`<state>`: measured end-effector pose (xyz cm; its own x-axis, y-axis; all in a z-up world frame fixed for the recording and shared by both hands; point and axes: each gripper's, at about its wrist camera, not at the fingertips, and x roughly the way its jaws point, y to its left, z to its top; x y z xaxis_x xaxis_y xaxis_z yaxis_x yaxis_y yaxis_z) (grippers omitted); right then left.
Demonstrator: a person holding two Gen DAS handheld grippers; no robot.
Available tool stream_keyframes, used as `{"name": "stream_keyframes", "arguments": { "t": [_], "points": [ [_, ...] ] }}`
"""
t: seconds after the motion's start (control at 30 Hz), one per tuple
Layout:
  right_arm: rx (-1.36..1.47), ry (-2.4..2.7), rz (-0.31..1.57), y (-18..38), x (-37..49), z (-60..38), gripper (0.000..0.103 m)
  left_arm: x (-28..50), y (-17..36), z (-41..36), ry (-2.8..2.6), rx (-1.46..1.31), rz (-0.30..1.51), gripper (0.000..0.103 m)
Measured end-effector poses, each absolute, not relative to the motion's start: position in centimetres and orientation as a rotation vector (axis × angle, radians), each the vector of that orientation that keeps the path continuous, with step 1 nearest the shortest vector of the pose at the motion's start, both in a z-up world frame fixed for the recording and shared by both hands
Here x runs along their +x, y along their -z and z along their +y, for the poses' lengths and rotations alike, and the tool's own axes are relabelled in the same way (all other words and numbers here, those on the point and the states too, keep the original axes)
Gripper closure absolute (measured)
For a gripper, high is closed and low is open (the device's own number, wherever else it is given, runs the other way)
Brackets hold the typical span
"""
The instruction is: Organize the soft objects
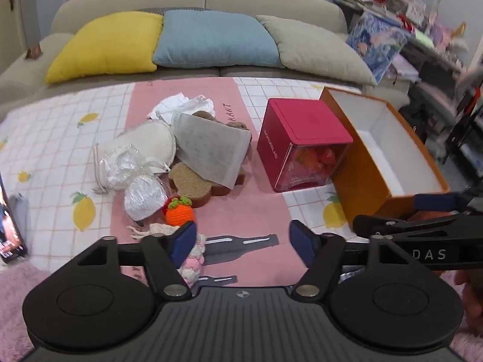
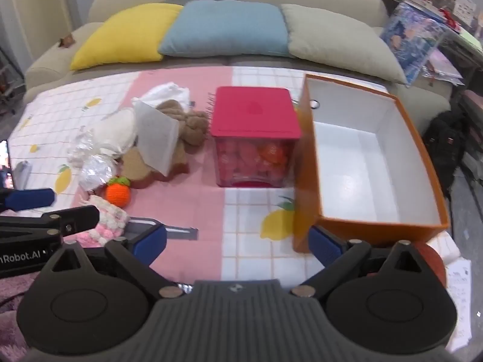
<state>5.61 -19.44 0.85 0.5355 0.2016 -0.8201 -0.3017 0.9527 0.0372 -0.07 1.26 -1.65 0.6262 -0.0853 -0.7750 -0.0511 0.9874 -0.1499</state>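
- The orange box (image 2: pixel 374 163) stands open on the surface (image 2: pixel 253 253) and shows only its bare white inside, so by that evidence nothing has been put away in it yet.
- The pile of soft things (image 1: pixel 181 157) lies well to the left of the box: sponges, cloths, crinkly bags, an orange knitted fruit (image 1: pixel 179 211) and a pink and white knitted piece (image 1: pixel 193 259) nearest the camera.
- A red box (image 2: pixel 255 138) with its lid on sits between pile and orange box, touching or nearly touching the latter; it holds reddish items.
- The left claw (image 1: pixel 243 241) is spread wide and empty, its left pad just beside the knitted piece.
- The right claw (image 2: pixel 238 241) is also wide open, holding nothing, near the orange box's front corner.
- I judge the sorting barely begun; almost the whole pile remains.
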Motion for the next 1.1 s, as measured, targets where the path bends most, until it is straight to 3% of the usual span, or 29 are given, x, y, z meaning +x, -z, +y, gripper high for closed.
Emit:
{"name": "stream_keyframes", "arguments": {
  "t": [0.2,0.33,0.43,0.5,0.57,0.9,1.1],
  "points": [
    [-0.098,-0.409,0.983,0.4,6.9,-18.3,0.031,0.6,2.7,4.6,0.035,-0.249,0.906,0.036],
    [-0.17,-0.427,1.038,2.9,8.8,-16.7,0.04,1.7,4.7,6.9,-0.015,-0.284,0.965,0.037],
    [-0.17,-0.475,1.035,4.5,9.5,-15.4,0.041,2.6,6.7,8.5,-0.051,-0.343,1.021,0.036],
    [-0.2,-0.489,1.04,5.6,10.0,-14.3,0.041,3.2,8.0,9.2,-0.083,-0.363,1.052,0.025],
    [-0.238,-0.501,1.074,6.9,10.3,-13.4,0.041,3.8,9.2,9.3,-0.111,-0.355,1.093,0.022],
    [-0.265,-0.527,1.108,9.5,11.4,-10.9,0.04,6.3,12.9,7.2,-0.101,-0.098,1.183,0.007],
    [-0.26,-0.518,1.147,10.2,11.4,-10.7,0.04,7.0,14.7,6.9,-0.078,-0.101,1.235,0.011]
  ]
}}
